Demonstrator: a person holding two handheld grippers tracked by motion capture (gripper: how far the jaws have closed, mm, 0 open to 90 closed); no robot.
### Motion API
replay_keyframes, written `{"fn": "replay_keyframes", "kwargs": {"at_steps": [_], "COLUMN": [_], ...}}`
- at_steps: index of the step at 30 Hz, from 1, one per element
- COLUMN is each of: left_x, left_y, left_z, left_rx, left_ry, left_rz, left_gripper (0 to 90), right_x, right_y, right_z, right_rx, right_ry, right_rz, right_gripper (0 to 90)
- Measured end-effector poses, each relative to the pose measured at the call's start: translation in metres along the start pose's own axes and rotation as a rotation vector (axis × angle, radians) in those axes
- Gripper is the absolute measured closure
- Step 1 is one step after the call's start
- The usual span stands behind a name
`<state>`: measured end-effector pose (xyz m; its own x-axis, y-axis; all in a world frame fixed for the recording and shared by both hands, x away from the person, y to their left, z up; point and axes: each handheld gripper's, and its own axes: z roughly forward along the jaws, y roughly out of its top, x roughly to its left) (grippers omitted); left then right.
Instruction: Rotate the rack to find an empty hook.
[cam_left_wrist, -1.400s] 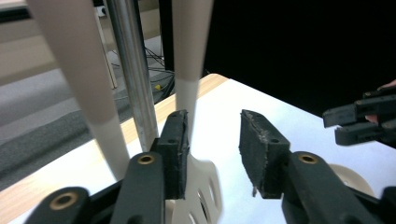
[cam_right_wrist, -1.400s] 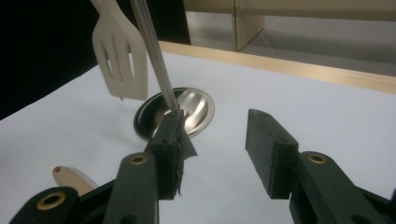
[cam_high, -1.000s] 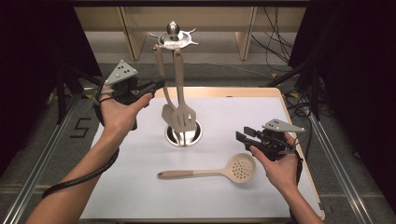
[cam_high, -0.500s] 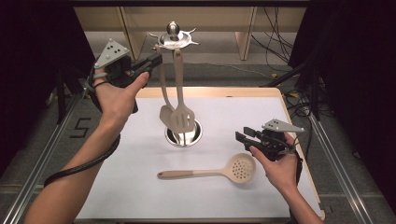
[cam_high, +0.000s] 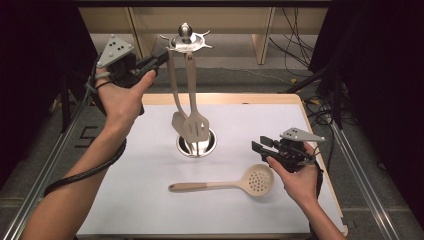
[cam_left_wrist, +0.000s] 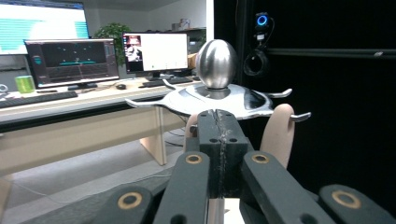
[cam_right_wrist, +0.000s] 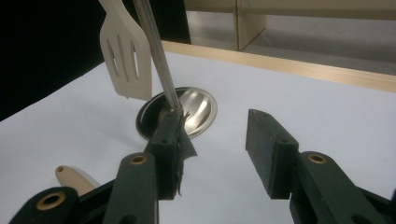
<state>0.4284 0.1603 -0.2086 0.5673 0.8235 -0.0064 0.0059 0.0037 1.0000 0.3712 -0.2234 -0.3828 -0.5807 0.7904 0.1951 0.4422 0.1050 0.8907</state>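
The left gripper (cam_high: 157, 59), jaws pressed together and holding nothing, sits at the rack's top disc (cam_high: 186, 44), level with the hooks where two utensils (cam_high: 192, 122) hang. The right gripper (cam_high: 262, 146), jaws apart and empty, hovers above the table (cam_high: 125, 200). The skimmer (cam_high: 225, 184) lies flat just below-left of it, bowl nearest and handle pointing away leftward, so the right hand is nearer.
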Motion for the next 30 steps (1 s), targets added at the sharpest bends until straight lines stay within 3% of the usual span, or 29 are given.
{"fn": "replay_keyframes", "kwargs": {"at_steps": [6,7,8,13,21,23,24,28,30], "left_x": [0.007,0.008,0.008,0.014,0.024,0.026,0.027,0.03,0.031], "left_y": [0.001,0.001,0.001,0.001,0.002,0.002,0.002,0.002,0.003], "left_z": [0.003,0.004,0.004,0.01,0.019,0.022,0.023,0.027,0.03], "left_rx": [0.003,0.004,0.005,0.012,0.025,0.029,0.027,0.035,0.038], "left_ry": [0.023,0.027,0.033,0.063,0.075,0.075,0.076,0.083,0.081], "left_rz": [0.0,0.0,0.005,0.035,0.045,0.051,0.054,0.06,0.065], "left_gripper": [89.5,89.5,89.5,89.5,89.5,89.5,89.5,89.5,89.5], "right_x": [0.001,0.001,-0.002,0.0,0.002,0.002,0.002,0.0,0.0], "right_y": [0.0,0.0,-0.001,0.0,0.0,0.0,0.0,0.0,0.002], "right_z": [0.001,0.001,0.003,0.003,0.003,0.001,0.004,0.005,0.002], "right_rx": [0.009,0.007,-0.011,0.008,0.013,0.035,0.0,-0.002,0.035], "right_ry": [0.004,-0.013,0.005,0.001,0.007,-0.003,-0.008,0.005,0.007], "right_rz": [0.015,0.009,-0.019,-0.013,0.021,0.016,0.014,-0.012,-0.012], "right_gripper": [58.0,58.0,58.0,58.0,58.0,58.0,58.0,58.0,58.0]}}
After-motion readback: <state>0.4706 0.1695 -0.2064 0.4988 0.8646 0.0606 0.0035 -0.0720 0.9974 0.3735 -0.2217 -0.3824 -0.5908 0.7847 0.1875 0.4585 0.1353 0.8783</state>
